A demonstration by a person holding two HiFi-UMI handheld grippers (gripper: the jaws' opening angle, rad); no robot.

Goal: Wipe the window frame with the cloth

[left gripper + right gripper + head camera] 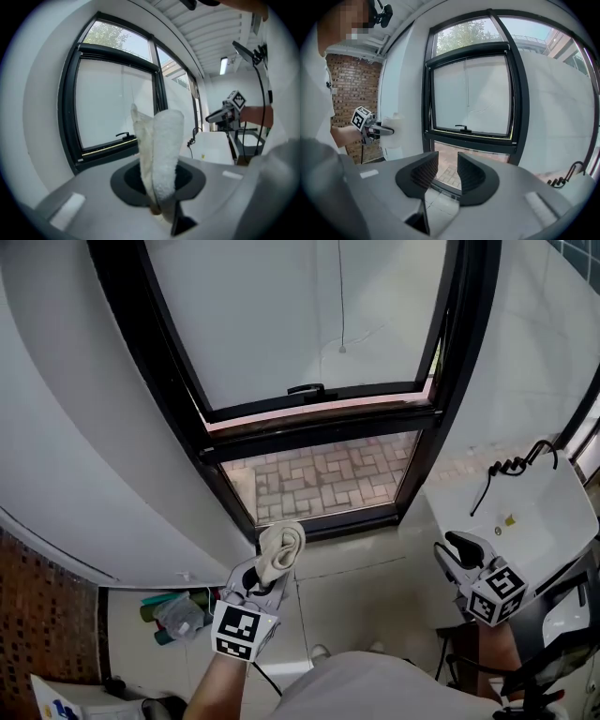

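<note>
1. The cloth (280, 554), off-white and fluffy, is standing folded and upright, pinched in the jaws of my left gripper (265, 579); it is sitting near the frame's lower left corner; contact unclear.
2. The window frame (319, 425), black, is standing ahead of me; a crossbar is splitting it in two.

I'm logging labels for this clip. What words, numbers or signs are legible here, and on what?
No legible text anywhere.
Left marker cube and right marker cube: black-and-white square patterns, no letters.
Yellow sticker on the white surface: too small to read.
Blue print on the white item, bottom left: too blurred.
</note>
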